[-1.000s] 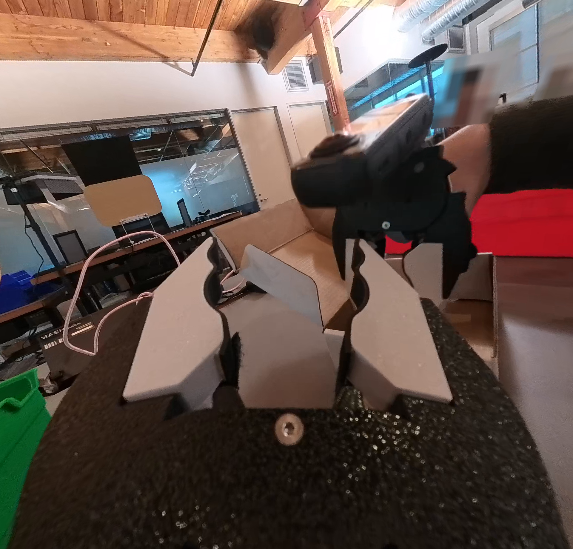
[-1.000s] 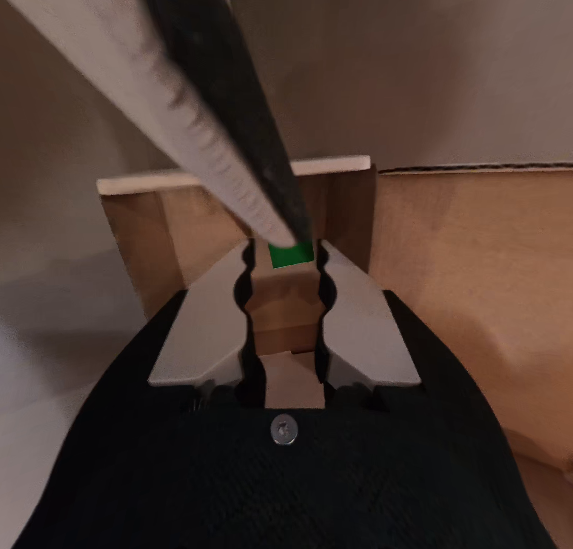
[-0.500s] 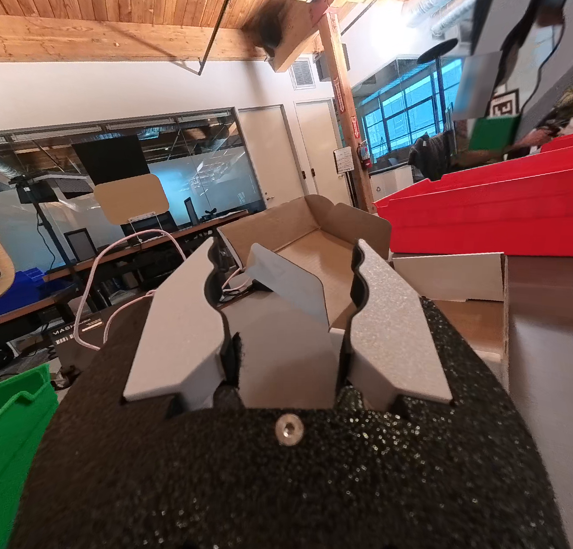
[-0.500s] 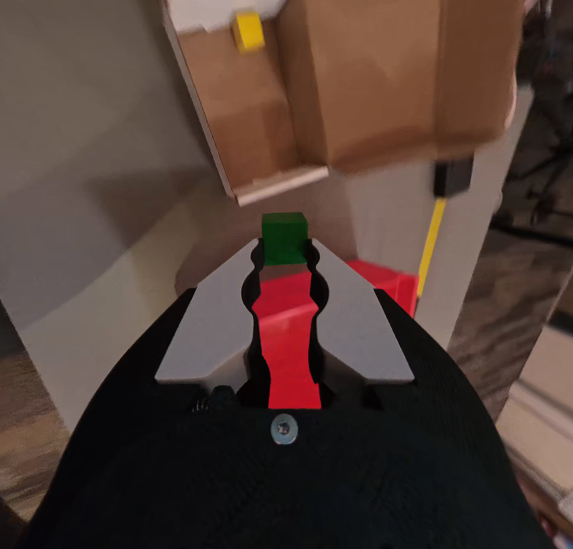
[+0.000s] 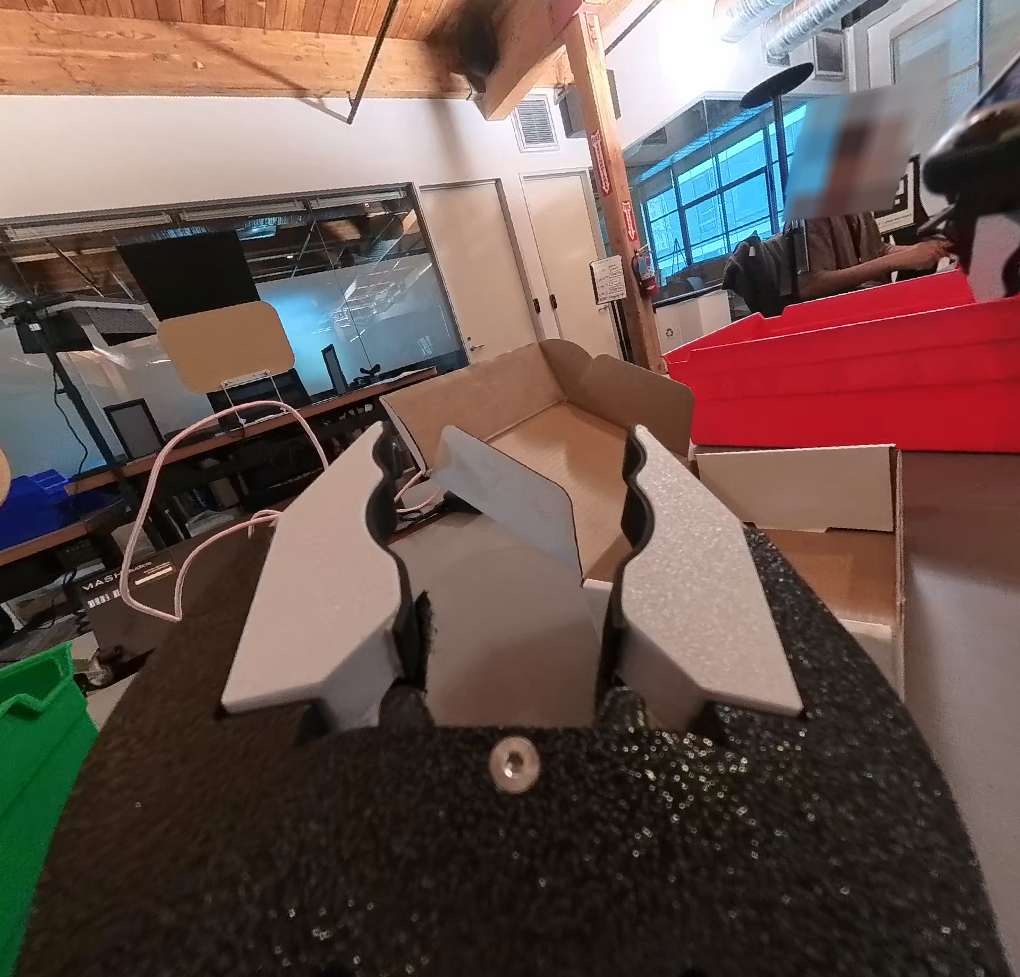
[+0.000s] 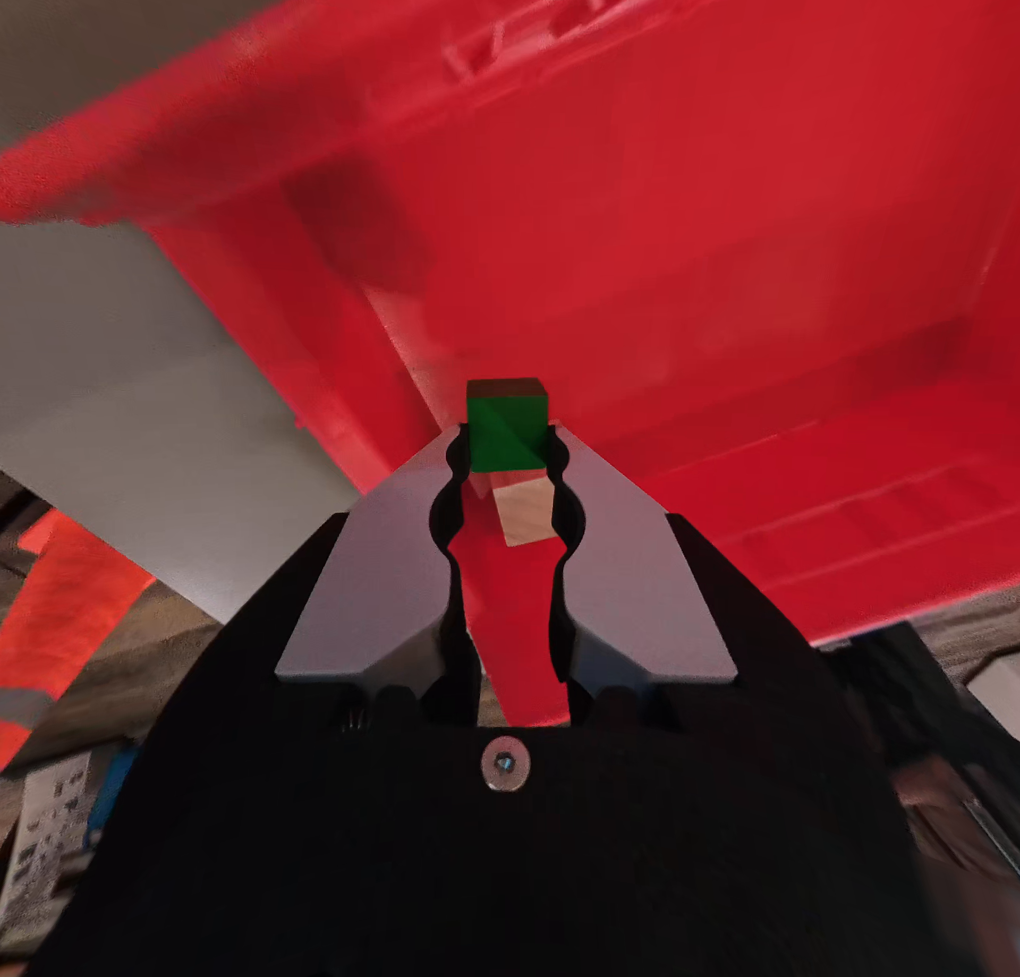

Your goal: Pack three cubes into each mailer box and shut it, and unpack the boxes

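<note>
Left wrist view: the left gripper (image 5: 505,487) stands wide open with nothing clamped; a grey side flap (image 5: 505,500) of the open mailer box (image 5: 552,398) rises between its fingers, and whether it touches a pad cannot be told. A second, white box (image 5: 795,489) lies to the right, red bins (image 5: 855,376) behind it. The right gripper (image 5: 988,216) shows partly at the right edge, its fingers out of sight there. Right wrist view: the right gripper (image 6: 506,437) is closed on a green cube (image 6: 505,431), both pads pressed to its sides at the fingertips, above a red bin (image 6: 717,233). A tan cube (image 6: 524,511) lies in the bin below.
</note>
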